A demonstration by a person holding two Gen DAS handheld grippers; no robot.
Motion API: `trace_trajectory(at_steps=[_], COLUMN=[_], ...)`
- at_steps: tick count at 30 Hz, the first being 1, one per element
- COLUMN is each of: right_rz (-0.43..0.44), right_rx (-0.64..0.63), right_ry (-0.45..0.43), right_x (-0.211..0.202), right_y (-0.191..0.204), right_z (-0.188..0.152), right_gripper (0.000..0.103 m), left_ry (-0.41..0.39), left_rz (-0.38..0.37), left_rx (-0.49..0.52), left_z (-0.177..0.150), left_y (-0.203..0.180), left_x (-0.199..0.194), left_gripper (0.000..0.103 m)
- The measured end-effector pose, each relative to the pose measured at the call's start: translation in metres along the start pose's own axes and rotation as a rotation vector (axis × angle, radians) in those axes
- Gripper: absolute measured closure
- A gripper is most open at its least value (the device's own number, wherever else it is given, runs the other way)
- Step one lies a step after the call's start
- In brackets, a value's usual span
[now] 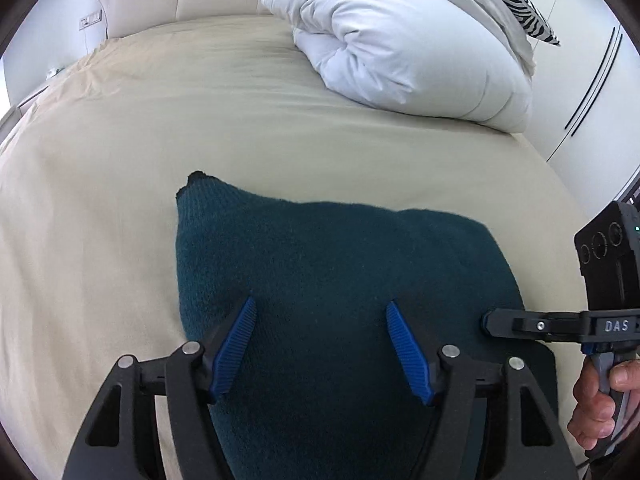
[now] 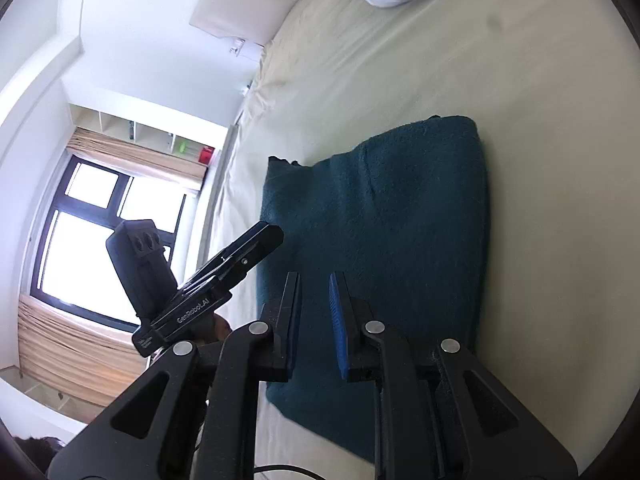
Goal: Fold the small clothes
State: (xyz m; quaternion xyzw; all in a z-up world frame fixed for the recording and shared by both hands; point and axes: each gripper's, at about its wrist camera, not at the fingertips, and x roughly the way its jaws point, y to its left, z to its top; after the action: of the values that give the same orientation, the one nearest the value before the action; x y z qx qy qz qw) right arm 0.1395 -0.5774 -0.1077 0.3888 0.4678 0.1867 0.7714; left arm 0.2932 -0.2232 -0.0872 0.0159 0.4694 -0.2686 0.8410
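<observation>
Bedsheet [image 1: 120,168], beige, is carrying a white duvet [image 1: 400,40] and our folded teal knit garment [image 1: 320,264]. We are hovering the left gripper [image 1: 320,344] released over it, the right gripper [image 2: 316,320] narrowly parted, grasping nothing.

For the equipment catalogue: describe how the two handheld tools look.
Both are black plastic with silver rivets and ribbed blue pads on the fingers. The left tool shows "GenRobot.AI" in white on its side in the right wrist view; the right tool bears "DAS". Each carries a black camera box with round lenses; the right has a grey handle.
</observation>
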Motion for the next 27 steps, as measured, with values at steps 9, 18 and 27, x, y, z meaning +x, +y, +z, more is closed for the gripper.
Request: trace_trajectory(at_steps=[9,18,27], right_rz=[0.015,-0.054,-0.123], right_rx=[0.054,0.040,0.083], right_ry=[-0.033,-0.060,-0.199], right_x=[0.004,0.027,-0.030], right_y=[-0.028,0.000,-0.047], right_z=[0.006,0.058,0.036], right_gripper=[0.100,0.092,0.098], left_ry=[-0.040,-0.051,-0.113], left_rz=[-0.046,-0.036,-0.075], left_rx=[-0.012,-0.007,-0.015], left_z=[-0.010,-0.011,-0.020], left_y=[0.008,0.004,0.009], left_x=[0.006,0.008,-0.018], left_gripper=[0.027,0.026,0.025])
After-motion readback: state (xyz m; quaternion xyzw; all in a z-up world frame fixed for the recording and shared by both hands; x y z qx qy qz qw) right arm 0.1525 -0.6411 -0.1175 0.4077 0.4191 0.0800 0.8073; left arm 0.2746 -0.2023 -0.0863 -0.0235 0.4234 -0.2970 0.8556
